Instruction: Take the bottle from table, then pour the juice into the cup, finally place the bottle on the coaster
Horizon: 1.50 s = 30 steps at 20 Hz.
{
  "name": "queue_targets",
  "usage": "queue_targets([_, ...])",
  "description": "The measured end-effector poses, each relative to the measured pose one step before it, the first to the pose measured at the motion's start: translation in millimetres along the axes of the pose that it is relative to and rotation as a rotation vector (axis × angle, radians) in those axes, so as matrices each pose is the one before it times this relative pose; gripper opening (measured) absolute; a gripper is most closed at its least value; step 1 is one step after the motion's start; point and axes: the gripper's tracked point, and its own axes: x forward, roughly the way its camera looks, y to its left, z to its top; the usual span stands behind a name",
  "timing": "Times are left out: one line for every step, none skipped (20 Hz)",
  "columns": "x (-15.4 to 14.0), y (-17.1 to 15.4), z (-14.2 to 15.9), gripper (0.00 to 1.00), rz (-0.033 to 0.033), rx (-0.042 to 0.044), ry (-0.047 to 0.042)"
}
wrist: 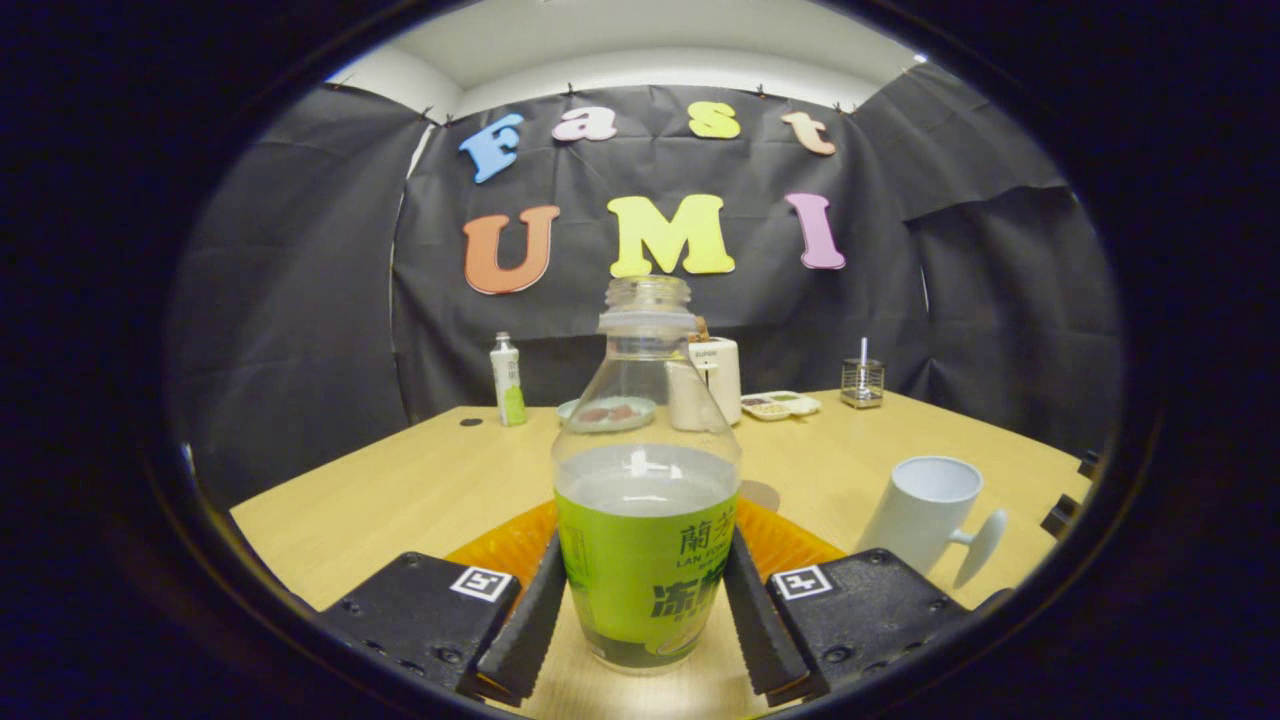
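The claw (645, 610) is squeezing the bottle (645, 520) from both sides, with both fingers pressing on its green label. The bottle is standing up straight with no cap, and it is about half full of juice. It looks like it is sitting at the near edge of the counter (420, 480), but it might be lifted a tiny bit; it is hard to tell. An orange coaster (510, 545) is lying just behind the bottle. A white cup (925, 510) is standing near the right edge, well apart from the bottle. This looks like the taking step. Next, the bottle needs carrying over to the cup and tipping slowly so no juice is spilling.
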Motion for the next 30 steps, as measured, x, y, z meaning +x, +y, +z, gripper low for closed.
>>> queue_targets([-0.96, 2.61, -0.30, 0.80, 0.00391, 0.00723, 0.00645])
queue_targets([-0.58, 2.09, -0.41, 0.80, 0.00249, -0.00274, 0.01611])
queue_targets([-0.45, 5.78, -1.86, 0.80, 0.01201, -0.00363, 0.01616])
queue_targets([0.15, 4.94, 2.43, 0.80, 0.01570, 0.00242, 0.00843])
queue_targets([-1.20, 5.62, 2.38, 0.80, 0.02070, 0.01464, 0.00336])
queue_targets([-1.07, 5.28, 1.74, 0.80, 0.02338, 0.02118, 0.00498])
queue_targets([-1.16, 4.46, 1.34, 0.80, 0.02333, 0.02457, -0.00034])
queue_targets([-0.15, 3.46, 2.39, 0.80, 0.02676, 0.03471, 0.00367])
queue_targets([0.81, 2.80, 1.74, 0.80, 0.02628, 0.03531, -0.00114])
queue_targets([0.68, 0.98, -0.04, 0.80, 0.01860, 0.02596, 0.01106])
queue_targets([0.93, -1.32, -2.26, 0.80, 0.01314, 0.02920, 0.01359])
queue_targets([-0.77, -2.08, 0.73, 0.80, 0.00494, 0.02585, 0.00912])
queue_targets([-1.89, -2.82, 2.06, 0.80, -0.00090, 0.02260, 0.00487])
queue_targets([-2.36, -2.48, 4.13, 0.80, -0.00390, 0.02043, -0.00161])
queue_targets([-2.67, -0.72, 4.66, 0.80, 0.00001, 0.02168, -0.00735])
queue_targets([-3.12, -0.39, 5.20, 0.80, 0.00905, 0.02500, -0.00565])
queue_targets([-2.27, 1.81, 4.53, 0.80, 0.01506, 0.02827, -0.00551])
queue_targets([-2.22, 0.95, 4.03, 0.80, 0.01659, 0.03270, -0.00180])
queue_targets([-1.18, -1.89, 3.43, 0.80, 0.00685, 0.03680, -0.00385])
queue_targets([-0.94, -2.29, 2.86, 0.80, 0.00153, 0.03674, -0.00194])
queue_targets([-0.42, -2.44, 2.71, 0.80, 0.00168, 0.03930, -0.00303])
queue_targets([-1.04, -1.28, 2.52, 0.80, 0.00547, 0.04047, -0.00072])
queue_targets([-0.69, 1.33, 1.79, 0.80, 0.01237, 0.03507, 0.00161])
queue_targets([-0.56, 1.85, -0.13, 0.80, 0.01305, 0.02428, 0.00349])
queue_targets([0.83, -0.16, 1.67, 0.80, 0.00456, 0.01943, 0.00227])
queue_targets([0.37, -1.89, 4.02, 0.80, 0.00070, 0.01973, -0.00472])
queue_targets([-1.18, -1.67, 1.65, 0.80, 0.00582, 0.02771, 0.00025])
queue_targets([-0.51, -0.57, 3.95, 0.80, 0.00948, 0.04273, -0.00327])
queue_targets([0.09, 1.20, 4.27, 0.80, 0.01430, 0.03577, -0.00383])
queue_targets([1.73, 0.87, 4.93, 0.80, 0.01372, 0.03891, -0.00580])
